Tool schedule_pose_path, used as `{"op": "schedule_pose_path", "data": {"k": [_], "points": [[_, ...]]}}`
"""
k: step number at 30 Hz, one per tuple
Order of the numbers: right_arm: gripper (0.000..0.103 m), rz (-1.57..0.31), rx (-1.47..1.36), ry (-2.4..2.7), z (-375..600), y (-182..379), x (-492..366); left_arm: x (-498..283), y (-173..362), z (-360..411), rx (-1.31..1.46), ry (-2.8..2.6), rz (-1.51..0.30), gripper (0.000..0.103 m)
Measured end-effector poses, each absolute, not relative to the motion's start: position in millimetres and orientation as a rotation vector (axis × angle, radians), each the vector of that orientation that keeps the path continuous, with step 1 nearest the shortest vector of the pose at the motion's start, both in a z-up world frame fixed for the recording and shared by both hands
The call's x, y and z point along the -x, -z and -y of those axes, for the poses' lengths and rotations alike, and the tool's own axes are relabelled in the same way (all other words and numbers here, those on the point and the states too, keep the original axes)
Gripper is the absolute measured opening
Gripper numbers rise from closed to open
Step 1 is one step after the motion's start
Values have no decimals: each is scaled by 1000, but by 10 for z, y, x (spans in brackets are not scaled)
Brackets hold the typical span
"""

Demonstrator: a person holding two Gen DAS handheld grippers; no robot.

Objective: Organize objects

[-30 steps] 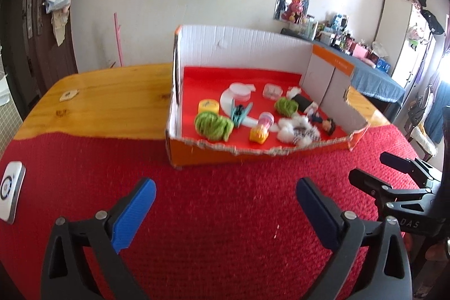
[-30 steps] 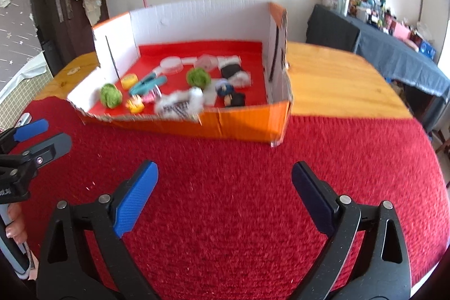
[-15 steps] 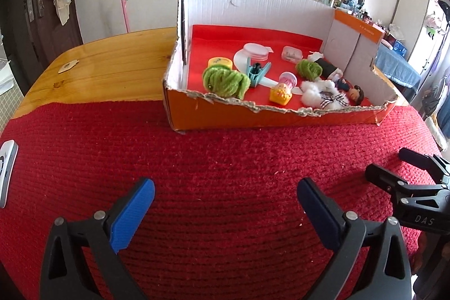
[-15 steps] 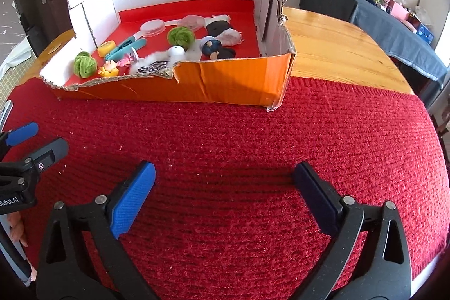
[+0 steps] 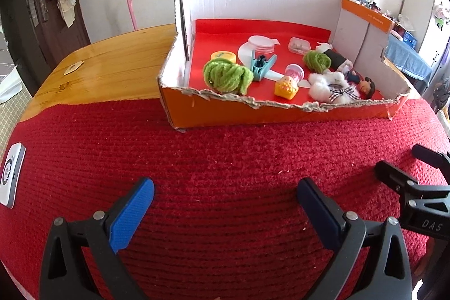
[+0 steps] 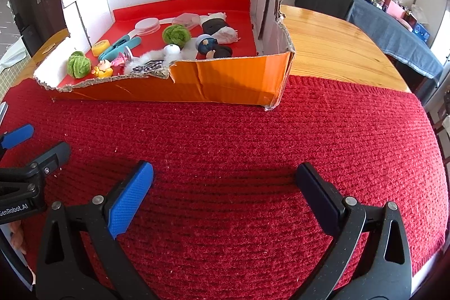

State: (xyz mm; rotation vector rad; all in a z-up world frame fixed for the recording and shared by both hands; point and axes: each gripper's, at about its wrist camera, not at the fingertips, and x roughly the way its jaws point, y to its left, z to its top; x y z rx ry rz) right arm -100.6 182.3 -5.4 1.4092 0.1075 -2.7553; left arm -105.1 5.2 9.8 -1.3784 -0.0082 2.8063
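An orange cardboard box (image 5: 253,114) with white walls and a red floor sits on the red mat; it also shows in the right wrist view (image 6: 225,83). Inside lie a green yarn ball (image 5: 227,75), a second green ball (image 5: 316,60), a teal clip (image 5: 261,66), a yellow lid (image 5: 223,57), a small yellow toy (image 5: 286,86), a white furry doll (image 5: 332,87) and white discs (image 5: 261,42). My left gripper (image 5: 225,210) is open and empty over the mat, in front of the box. My right gripper (image 6: 225,196) is open and empty, also short of the box.
The red knitted mat (image 5: 225,153) covers the near half of a wooden table (image 5: 112,69). A white device (image 5: 11,176) lies at the mat's left edge. The right gripper shows at the right of the left wrist view (image 5: 416,187). A blue-covered table (image 6: 393,18) stands at the back right.
Both grippers have moved forward and lower toward the box, which now looks larger and nearer. Both stay open and empty. Nothing in the box has moved.
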Motion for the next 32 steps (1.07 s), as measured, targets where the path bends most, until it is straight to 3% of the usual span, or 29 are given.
{"op": "schedule_pose_path", "data": {"k": [32], "points": [[103,-107,-1407,2760,-1830,50,997,1055,-78,-66,1372,-2816,-2,103]]}}
